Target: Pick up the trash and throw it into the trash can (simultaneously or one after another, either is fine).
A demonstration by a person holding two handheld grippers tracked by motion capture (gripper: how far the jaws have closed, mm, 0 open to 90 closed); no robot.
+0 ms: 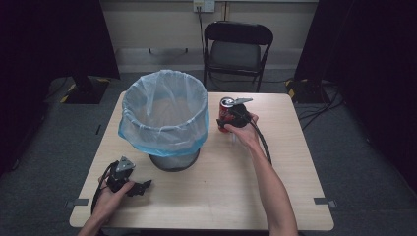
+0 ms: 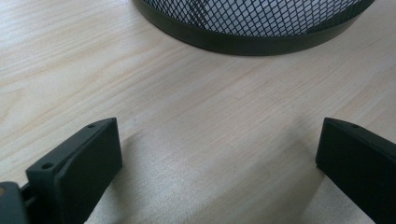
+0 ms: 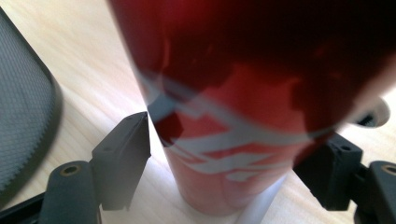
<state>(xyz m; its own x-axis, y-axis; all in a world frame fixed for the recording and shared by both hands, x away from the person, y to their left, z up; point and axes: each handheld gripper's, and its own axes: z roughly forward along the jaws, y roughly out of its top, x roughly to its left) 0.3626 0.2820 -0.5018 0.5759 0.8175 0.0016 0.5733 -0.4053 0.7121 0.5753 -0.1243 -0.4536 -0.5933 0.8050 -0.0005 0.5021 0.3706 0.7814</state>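
One red can point(image 1: 226, 112) between right gripper point(image 1: 227, 122) jaws; one bin point(image 1: 164, 118).

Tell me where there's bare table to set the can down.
Free: the table's right side beyond the right gripper, and the front strip between both forearms. Crowded: the gap between the bin and the can, and around the left gripper.

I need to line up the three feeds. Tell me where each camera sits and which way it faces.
High view: above the person's side, looking forward and down on the table; both forearms, left gripper, right gripper.
Left gripper view: low along open jaws toward the bin.
Right gripper view: along jaws flanking the red can.
Shared: the can and bin also show from above.
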